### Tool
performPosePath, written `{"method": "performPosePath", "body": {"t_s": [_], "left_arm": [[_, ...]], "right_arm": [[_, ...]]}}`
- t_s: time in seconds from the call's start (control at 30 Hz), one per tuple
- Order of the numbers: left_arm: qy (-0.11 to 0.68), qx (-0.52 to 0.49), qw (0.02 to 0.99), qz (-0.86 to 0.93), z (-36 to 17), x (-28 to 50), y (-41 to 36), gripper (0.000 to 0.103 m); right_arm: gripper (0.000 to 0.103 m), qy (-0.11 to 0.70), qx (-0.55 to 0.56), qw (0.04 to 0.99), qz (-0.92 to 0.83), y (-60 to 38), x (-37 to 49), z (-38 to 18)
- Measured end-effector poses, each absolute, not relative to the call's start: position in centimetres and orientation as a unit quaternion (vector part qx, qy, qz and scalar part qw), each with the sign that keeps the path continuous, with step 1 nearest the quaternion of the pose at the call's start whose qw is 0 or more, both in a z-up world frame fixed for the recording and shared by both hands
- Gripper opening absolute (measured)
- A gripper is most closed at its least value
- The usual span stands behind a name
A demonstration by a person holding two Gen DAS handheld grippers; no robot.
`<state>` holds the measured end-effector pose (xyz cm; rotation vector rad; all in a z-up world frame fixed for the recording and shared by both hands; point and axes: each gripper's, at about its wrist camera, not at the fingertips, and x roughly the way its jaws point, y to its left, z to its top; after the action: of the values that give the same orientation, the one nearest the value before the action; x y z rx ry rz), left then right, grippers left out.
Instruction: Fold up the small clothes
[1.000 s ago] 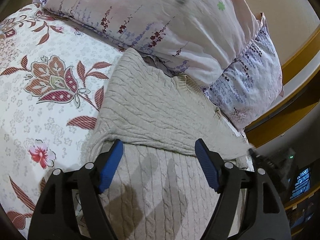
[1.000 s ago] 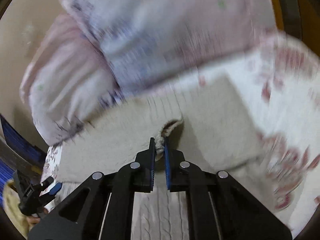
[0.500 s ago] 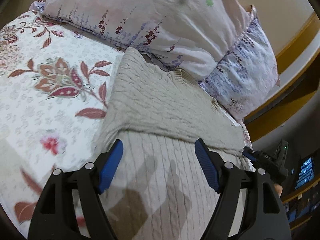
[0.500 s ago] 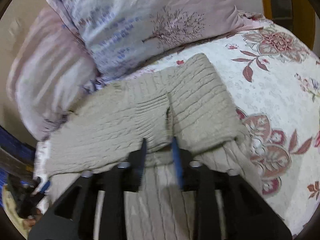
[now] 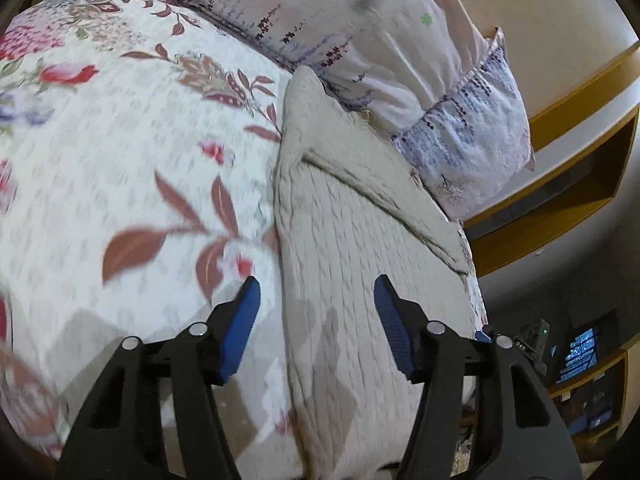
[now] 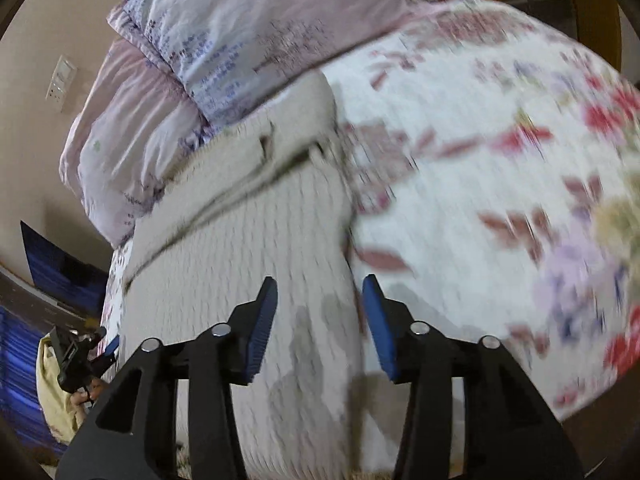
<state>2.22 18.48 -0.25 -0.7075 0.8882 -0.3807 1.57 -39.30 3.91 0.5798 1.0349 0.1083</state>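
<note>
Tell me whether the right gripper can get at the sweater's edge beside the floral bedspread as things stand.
Probably yes. The right gripper hangs just above that edge of the beige sweater, its jaws closing with nothing yet gripped. Nothing lies between the fingers and the edge on the floral bedspread.

Left wrist view: mounted behind the left gripper, looking forward and down along its blue fingers, close above the near edge of a cable-knit sweater. Floral bedspread left of the jaws, pillows beyond them.

Right wrist view: behind the right gripper, steeper downward, equally close. Sweater left of and under the jaws, bedspread right, pillows beyond.

Shared: sweater, bedspread, pillows, seen from opposite sides.
</note>
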Motion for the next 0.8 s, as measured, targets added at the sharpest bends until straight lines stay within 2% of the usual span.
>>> {"method": "performPosePath", "body": {"t_s": [0.23,0.37,0.47,0.53,0.8], "left_arm": [[0.425,-0.336,0.809,-0.229,-0.5,-1.2,16.4,0.043],[0.425,-0.354,0.792,-0.257,-0.7,-2.9,15.5,0.041],[0.436,-0.365,0.778,-0.266,-1.4,-3.9,15.0,0.04],[0.441,-0.358,0.78,-0.262,-1.4,-4.4,14.9,0.034],[0.471,-0.294,0.791,-0.258,-0.5,-5.5,14.4,0.034]], "right_arm": [[0.025,0.506,0.324,0.788,0.137,-38.0,-1.4,2.3],[0.025,0.506,0.334,0.776,0.175,-36.9,-2.8,2.3],[0.021,0.508,0.328,0.774,0.186,-36.5,-3.5,2.5],[0.02,0.519,0.312,0.774,0.185,-36.2,-3.9,2.5],[0.02,0.537,0.282,0.771,0.193,-34.9,-4.7,2.6]]}}
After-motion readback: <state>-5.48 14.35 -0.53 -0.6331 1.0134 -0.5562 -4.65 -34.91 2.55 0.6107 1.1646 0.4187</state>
